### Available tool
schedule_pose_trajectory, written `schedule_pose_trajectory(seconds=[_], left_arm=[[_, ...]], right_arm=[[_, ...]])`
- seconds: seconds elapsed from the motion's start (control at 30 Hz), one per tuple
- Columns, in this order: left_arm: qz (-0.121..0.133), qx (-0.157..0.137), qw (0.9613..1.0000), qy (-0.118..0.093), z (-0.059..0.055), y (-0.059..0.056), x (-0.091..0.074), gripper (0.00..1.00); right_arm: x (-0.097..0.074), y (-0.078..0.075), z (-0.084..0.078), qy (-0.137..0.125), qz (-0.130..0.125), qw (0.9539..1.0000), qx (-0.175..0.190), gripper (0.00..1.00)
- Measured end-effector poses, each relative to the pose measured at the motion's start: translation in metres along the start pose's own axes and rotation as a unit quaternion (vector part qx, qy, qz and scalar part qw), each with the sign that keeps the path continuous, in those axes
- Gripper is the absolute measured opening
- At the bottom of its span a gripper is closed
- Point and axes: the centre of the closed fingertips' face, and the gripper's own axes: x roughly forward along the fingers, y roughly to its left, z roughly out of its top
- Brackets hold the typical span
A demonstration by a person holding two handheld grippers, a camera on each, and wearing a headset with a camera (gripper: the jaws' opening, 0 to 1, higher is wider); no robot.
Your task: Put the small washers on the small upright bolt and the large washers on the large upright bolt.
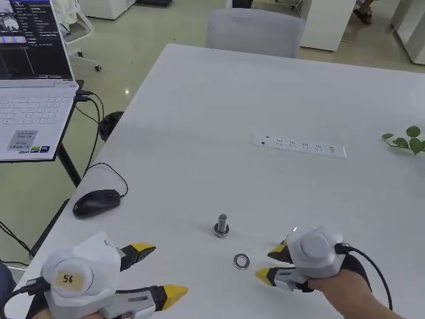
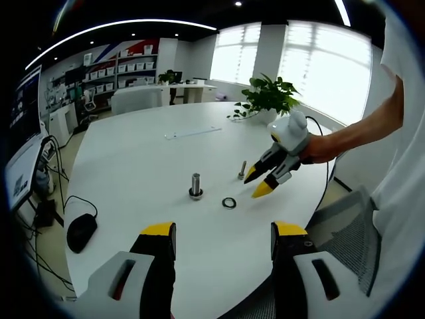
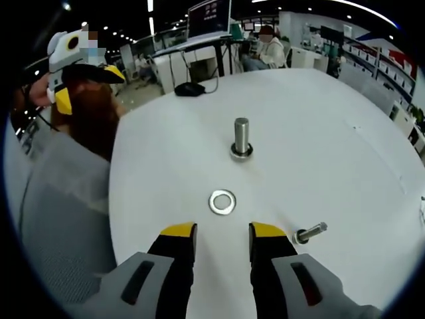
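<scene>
A: Metal on the bench?

B: Thick grey steel bolt [image 1: 222,226], round shank, upright, with a wider metal collar at its foot. Stands mid-way across the smooth white tabletop [image 1: 199,119]. Flat shiny metal washer ring [image 1: 242,261] at 5 o'clock of it, lying loose, near but not touching.

A: And the small one?

B: Slim steel bolt [image 2: 242,170], upright in the left gripper view, at 2 o'clock of the thick grey steel bolt. Sits just beside the yellow tips of the right gripper [image 1: 269,264].

A: Tools?

B: Left gripper [image 2: 224,232]: white moulded plastic, black jaws capped in yellow, spread wide, nothing between them. Hangs over the near table edge at 7 o'clock of the thick bolt. Right gripper: same build, jaws parted by a narrower gap, gripping nothing. Points at the washer from 3 o'clock, apart from it, with bare tabletop between.

A: Around that?

B: White plastic power strip [image 1: 299,145], long and flat, at 1 o'clock, well apart. Black glossy computer mouse [image 1: 97,202], domed, at 9 o'clock near the table edge, cable trailing off. Open laptop [image 1: 33,73] at 10 o'clock on a separate stand. Green leafy plant [image 1: 406,141] at 2 o'clock by the edge. Grey chair [image 1: 255,30] at 12 o'clock beyond the far side.
</scene>
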Motion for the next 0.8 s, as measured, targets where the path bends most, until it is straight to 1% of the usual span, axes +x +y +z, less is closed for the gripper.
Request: schedule_pose_trajectory(seconds=[0.13,0.23,0.33,0.5,0.6,0.67,0.7,0.8], left_arm=[[0.000,0.000,1.0000,0.001,0.000,0.000,0.000,0.57],[0.001,-0.002,1.0000,0.001,-0.001,0.000,-0.001,0.57],[0.000,-0.002,1.0000,0.002,-0.003,-0.001,-0.001,0.57],[0.003,-0.004,1.0000,0.002,-0.003,0.000,-0.003,0.57],[0.006,-0.006,1.0000,0.002,-0.005,0.001,-0.004,0.57],[0.007,-0.008,0.9999,0.003,-0.007,0.002,-0.006,0.57],[0.007,-0.008,0.9999,0.004,-0.008,0.002,-0.006,0.57],[0.006,-0.008,0.9999,0.005,-0.009,0.001,-0.006,0.57]], right_arm=[[0.010,0.001,0.003,0.003,0.000,1.0000,-0.001,0.33],[0.022,0.001,0.004,0.008,0.002,0.9999,-0.008,0.33],[0.034,0.002,0.003,0.020,0.004,0.9997,-0.014,0.33],[0.043,0.004,0.007,0.028,0.008,0.9990,-0.032,0.32],[0.046,0.003,0.007,0.041,0.011,0.9980,-0.046,0.32],[0.047,0.001,0.006,0.050,0.012,0.9970,-0.057,0.32],[0.048,0.002,0.005,0.058,0.017,0.9961,-0.065,0.32],[0.049,0.004,0.003,0.073,0.027,0.9931,-0.088,0.32]])
